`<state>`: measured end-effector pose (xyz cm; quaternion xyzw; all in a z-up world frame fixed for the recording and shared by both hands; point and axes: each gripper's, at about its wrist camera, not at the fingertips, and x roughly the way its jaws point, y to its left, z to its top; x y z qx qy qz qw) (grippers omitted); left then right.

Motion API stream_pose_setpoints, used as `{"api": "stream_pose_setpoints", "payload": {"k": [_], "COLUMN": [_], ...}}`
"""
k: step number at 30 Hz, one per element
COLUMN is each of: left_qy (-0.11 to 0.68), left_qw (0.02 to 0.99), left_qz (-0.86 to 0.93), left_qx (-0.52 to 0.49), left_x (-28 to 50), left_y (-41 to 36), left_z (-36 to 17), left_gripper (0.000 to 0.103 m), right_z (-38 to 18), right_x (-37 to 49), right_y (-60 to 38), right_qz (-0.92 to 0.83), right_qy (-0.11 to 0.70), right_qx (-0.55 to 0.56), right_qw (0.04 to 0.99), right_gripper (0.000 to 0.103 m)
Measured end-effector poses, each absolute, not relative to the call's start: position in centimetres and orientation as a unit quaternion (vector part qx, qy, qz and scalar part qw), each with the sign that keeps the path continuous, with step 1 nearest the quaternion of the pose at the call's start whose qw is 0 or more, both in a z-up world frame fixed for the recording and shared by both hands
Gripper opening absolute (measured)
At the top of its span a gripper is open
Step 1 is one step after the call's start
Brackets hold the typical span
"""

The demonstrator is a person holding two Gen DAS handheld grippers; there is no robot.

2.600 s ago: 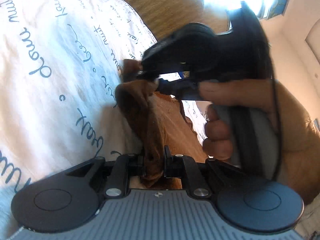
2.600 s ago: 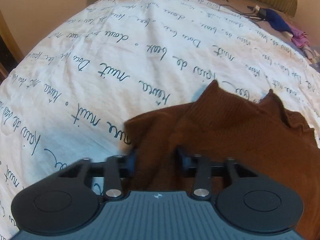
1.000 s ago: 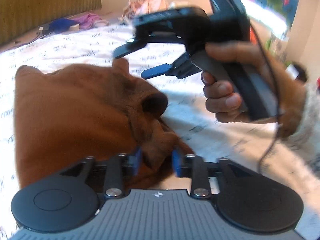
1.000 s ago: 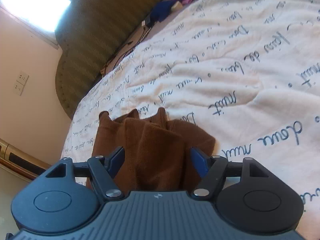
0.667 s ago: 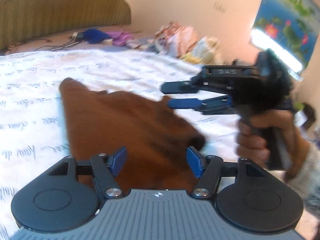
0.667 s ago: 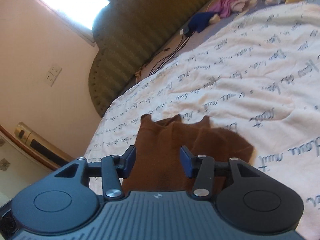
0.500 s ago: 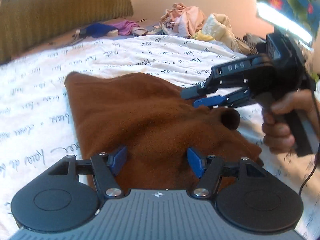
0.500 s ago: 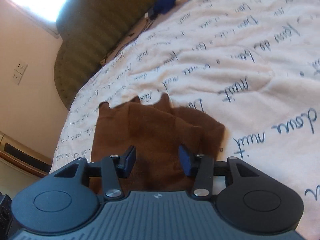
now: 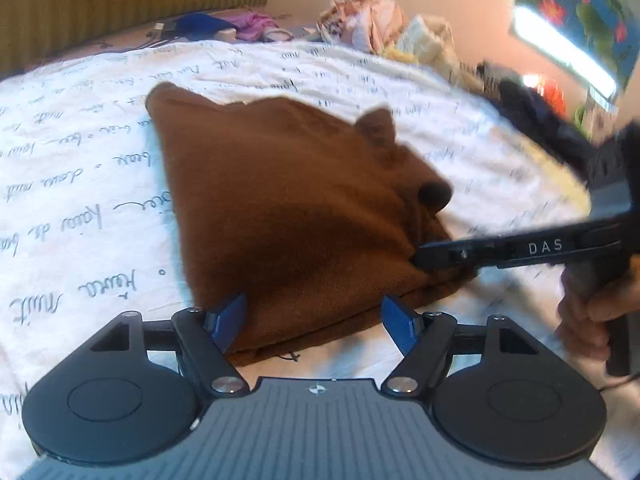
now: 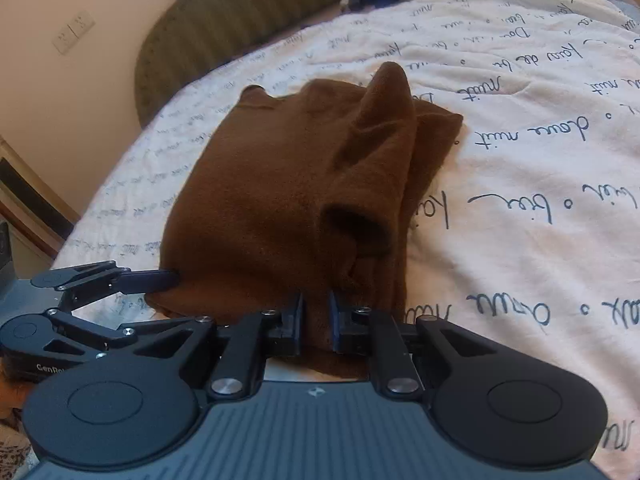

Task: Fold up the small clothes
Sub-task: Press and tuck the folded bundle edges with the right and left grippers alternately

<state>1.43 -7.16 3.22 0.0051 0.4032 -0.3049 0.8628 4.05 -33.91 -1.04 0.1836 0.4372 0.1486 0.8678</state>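
A brown knit garment [image 9: 288,208] lies folded in a thick stack on the white bedspread; it also shows in the right wrist view [image 10: 288,192]. My left gripper [image 9: 314,320] is open, its blue pads either side of the garment's near edge, holding nothing. My right gripper [image 10: 316,316] is shut on the garment's near edge, beside a loose sleeve opening [image 10: 352,228]. In the left wrist view the right gripper [image 9: 424,258] reaches in from the right to the garment's right edge. In the right wrist view the left gripper's fingers [image 10: 160,278] touch the garment's left edge.
The bedspread [image 10: 540,160] with dark handwriting print covers the bed. A green striped headboard [image 10: 248,12] stands behind. A pile of loose clothes [image 9: 372,16] lies at the far side, and blue and purple items [image 9: 224,28] near the headboard.
My left gripper let go of the garment and opened. My right gripper opened, came back down to the garment's near edge and shut on it. The garment now lies flat in a stack.
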Motion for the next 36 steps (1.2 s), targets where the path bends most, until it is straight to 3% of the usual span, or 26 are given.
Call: {"api": "stream_pose_setpoints", "payload": {"k": [3,4,6,7,8,13,22,23,24,25,26,27,30,36], "left_qy": [0.393,0.402,0.419,0.427,0.438,0.482,0.508,0.509,0.508,0.507,0.509,0.516,0.534,0.504], "left_qw": [0.869,0.861,0.848,0.841,0.833,0.78,0.751,0.751,0.752,0.754,0.76,0.769,0.769,0.818], "left_qz": [-0.295,-0.301,-0.293,-0.287,-0.282,-0.291,-0.302,-0.301,-0.298,-0.292,-0.284,-0.268,-0.26,-0.243], "left_qx": [-0.056,-0.084,-0.141,-0.166,-0.186,-0.273,-0.295,-0.294,-0.296,-0.297,-0.287,-0.265,-0.234,-0.133], "left_x": [1.7,2.5,4.7,6.0,7.5,13.1,15.2,15.0,14.7,14.5,14.2,14.1,14.5,12.7], "left_y": [-4.3,-3.3,-1.5,-0.9,-0.5,-0.9,-4.3,-4.2,-4.1,-3.7,-3.7,-3.9,-3.8,-4.6], "left_z": [5.0,5.2,5.0,4.8,4.3,1.8,-1.1,-1.1,-1.1,-1.1,-0.9,-0.7,0.3,5.1], "left_gripper": [0.096,0.097,0.097,0.098,0.101,0.103,0.099,0.098,0.097,0.095,0.085,0.065,0.043,0.037], "right_z": [0.8,1.6,2.5,2.7,2.6,-0.1,-2.9,-2.9,-3.0,-3.2,-3.3,-3.4,-2.8,1.4], "right_x": [3.0,2.8,2.8,3.1,3.5,7.3,10.4,10.4,10.6,10.8,10.8,10.8,10.8,10.0], "right_y": [-35.6,-36.0,-37.0,-37.5,-38.3,-41.3,-40.2,-39.6,-39.0,-38.1,-37.6,-37.2,-36.5,-33.9], "right_qz": [0.156,0.147,0.128,0.121,0.117,0.111,0.147,0.156,0.157,0.138,0.136,0.131,0.112,0.123], "right_qy": [0.417,0.414,0.407,0.403,0.4,0.412,0.42,0.417,0.423,0.439,0.44,0.441,0.441,0.428], "right_qx": [0.241,0.237,0.234,0.238,0.248,0.339,0.387,0.384,0.379,0.361,0.35,0.348,0.348,0.319], "right_qw": [0.862,0.867,0.874,0.875,0.875,0.839,0.808,0.809,0.808,0.811,0.816,0.817,0.82,0.836], "right_gripper": [0.021,0.031,0.067,0.095,0.1,0.099,0.098,0.094,0.081,0.055,0.04,0.037,0.027,0.024]}}
